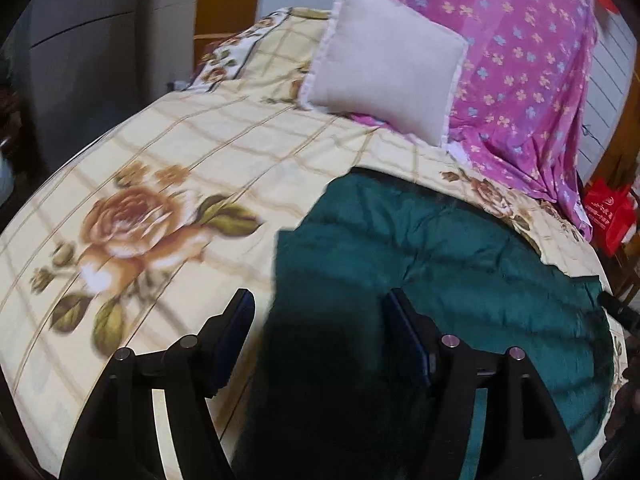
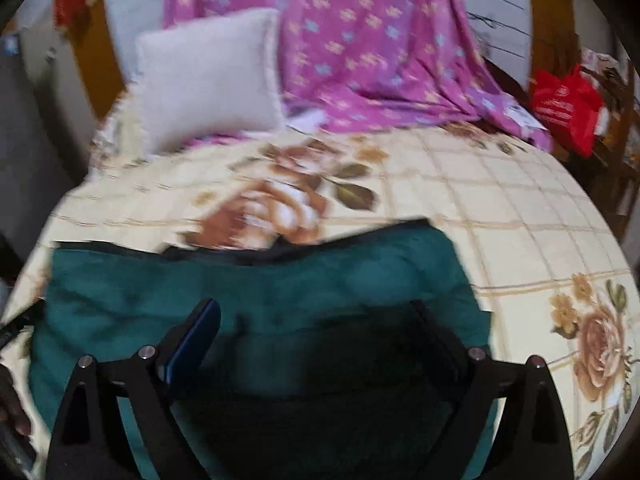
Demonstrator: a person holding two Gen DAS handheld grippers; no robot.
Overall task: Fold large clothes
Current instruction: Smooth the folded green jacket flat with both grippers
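Note:
A large dark teal garment (image 1: 440, 264) lies flat in a folded slab on a cream bedspread with rose prints (image 1: 168, 184). My left gripper (image 1: 318, 304) is open and empty, hovering above the garment's left edge. In the right wrist view the same garment (image 2: 280, 292) fills the lower middle, and my right gripper (image 2: 316, 312) is open and empty just above its near part. The bedspread (image 2: 500, 216) lies beyond it. Both views are blurred by motion.
A pale square cushion (image 1: 384, 60) leans on a pink flowered cloth (image 1: 528, 72) at the head of the bed; both show in the right wrist view, cushion (image 2: 208, 76) and cloth (image 2: 360, 40). A red bag (image 2: 564, 108) stands at the bed's right side.

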